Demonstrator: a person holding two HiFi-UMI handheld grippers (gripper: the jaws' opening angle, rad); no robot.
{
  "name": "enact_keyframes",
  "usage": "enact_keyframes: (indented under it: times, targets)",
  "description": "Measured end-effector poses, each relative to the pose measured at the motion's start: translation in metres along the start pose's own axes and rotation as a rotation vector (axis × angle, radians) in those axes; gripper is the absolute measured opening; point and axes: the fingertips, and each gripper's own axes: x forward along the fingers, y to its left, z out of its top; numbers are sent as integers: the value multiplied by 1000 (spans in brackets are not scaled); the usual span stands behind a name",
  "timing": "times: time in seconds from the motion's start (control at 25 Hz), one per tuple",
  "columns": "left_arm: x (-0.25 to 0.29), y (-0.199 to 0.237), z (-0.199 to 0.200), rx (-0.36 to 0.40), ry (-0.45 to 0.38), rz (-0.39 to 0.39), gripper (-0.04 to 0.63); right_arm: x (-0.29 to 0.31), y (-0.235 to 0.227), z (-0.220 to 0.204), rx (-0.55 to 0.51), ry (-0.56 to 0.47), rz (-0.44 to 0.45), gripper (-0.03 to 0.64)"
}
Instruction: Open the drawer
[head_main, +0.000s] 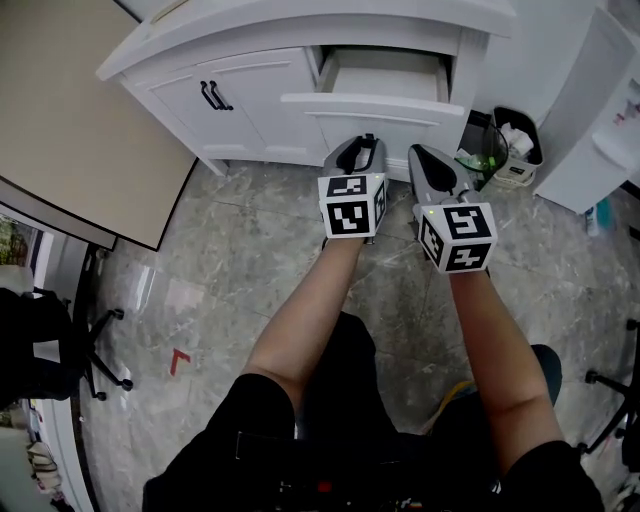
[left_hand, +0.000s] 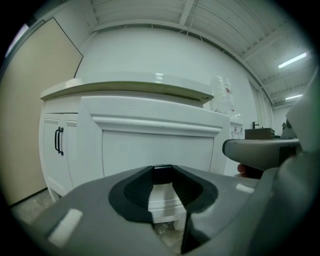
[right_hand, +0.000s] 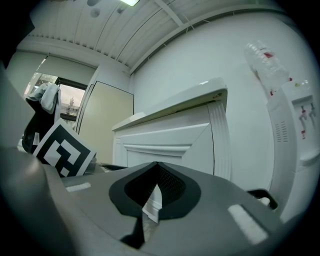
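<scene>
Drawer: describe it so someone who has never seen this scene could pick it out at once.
A white cabinet fills the top of the head view. Right of its two doors with black handles, just under the countertop, sits the drawer. It alone is pulled out, its inside showing.

Seen from the head, the room was bright and evenly lit. The shiny floor (head_main: 250, 240) had pale patches of glare, and a soft shadow lay under the white cabinet (head_main: 250, 100). Straight lines bent near the edges.

Both tool views were round with black corners, and everything in them curved a lot. The left one was dimmer and a bit blue, with long ceiling lamps (left_hand: 292, 60) glowing at the upper right. The right one had a bright lamp (right_hand: 129, 2) at the top and a washed-out window (right_hand: 70, 107). Up close, the left tool (left_hand: 161, 172) and the right tool (right_hand: 157, 165) looked soft and blurry.
</scene>
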Motion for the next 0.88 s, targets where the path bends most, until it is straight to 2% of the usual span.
enact_keyframes:
  times: [0.52,0.6,0.72,0.76,0.8,0.88]
  targets:
    - [-20,-3,-8,-12,-9,12,126,-3,-4,8,25,-28,27,23]
    - [-24,-5,4,-17,-40,23,129,-2,-6,12,36,-25,33,23]
    - [-45,-12,46,29,-141,57,133,-3,0,26,48,-14,60,23]
    - [-48,-15,54,37,-140,61,104,-4,1,32,49,-6,65,23]
    - [-50,-17,59,35,-120,59,3,-5,2,38,50,5,66,23]
    - [-53,-21,70,10,-73,42,2,-7,3,52,55,36,67,23]
